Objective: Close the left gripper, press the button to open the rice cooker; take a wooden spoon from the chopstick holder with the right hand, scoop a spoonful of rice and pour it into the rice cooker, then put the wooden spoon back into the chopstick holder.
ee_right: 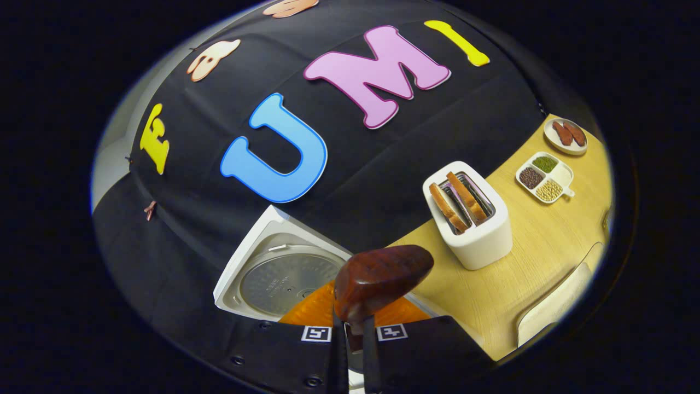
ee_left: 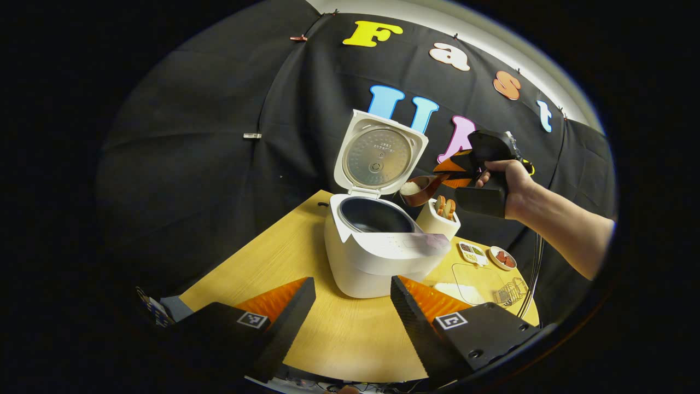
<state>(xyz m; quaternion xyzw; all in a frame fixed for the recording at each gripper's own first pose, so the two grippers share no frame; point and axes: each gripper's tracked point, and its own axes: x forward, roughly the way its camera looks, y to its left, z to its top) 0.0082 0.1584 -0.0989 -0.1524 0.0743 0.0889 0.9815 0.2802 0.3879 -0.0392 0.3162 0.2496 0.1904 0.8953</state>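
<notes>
Spoon [ee_left: 418,190]: dark reddish-brown wood, glossy, rounded bowl. In the left gripper view it is in the air just right of the raised lid, above the pot's far right edge, bowl carrying a small white heap of rice [ee_left: 409,187]. In the right gripper view its back [ee_right: 381,276] sits close to the camera, the handle running down between the fingers.

Right gripper [ee_right: 355,342]: closed on the spoon handle, both fingers pressed against it. In the left gripper view it [ee_left: 456,172] is held aloft by a hand [ee_left: 506,189] with a bare forearm reaching in from the right.

Cooker [ee_left: 377,257]: white, rounded body, on the surface [ee_left: 262,268]. Lid [ee_left: 380,156] swung up and standing upright at the back, its round grey metal inner plate showing. Inner pot [ee_left: 374,216] dark, uncovered.

Left gripper [ee_left: 353,312]: fingers spread wide apart, nothing between them, low over the near surface in front of the cooker.

Toaster [ee_right: 470,216]: white, two browned slices standing in its slots, just right of and behind the cooker.

Divided dish [ee_right: 544,176]: white, three compartments of grains, green, dark brown and pale.

Plate [ee_right: 566,135]: small, round, holding reddish-brown pieces, beside the dish.

Wire rack [ee_left: 509,293]: at the right edge of the surface.

Surface: light yellow wood grain.
</notes>
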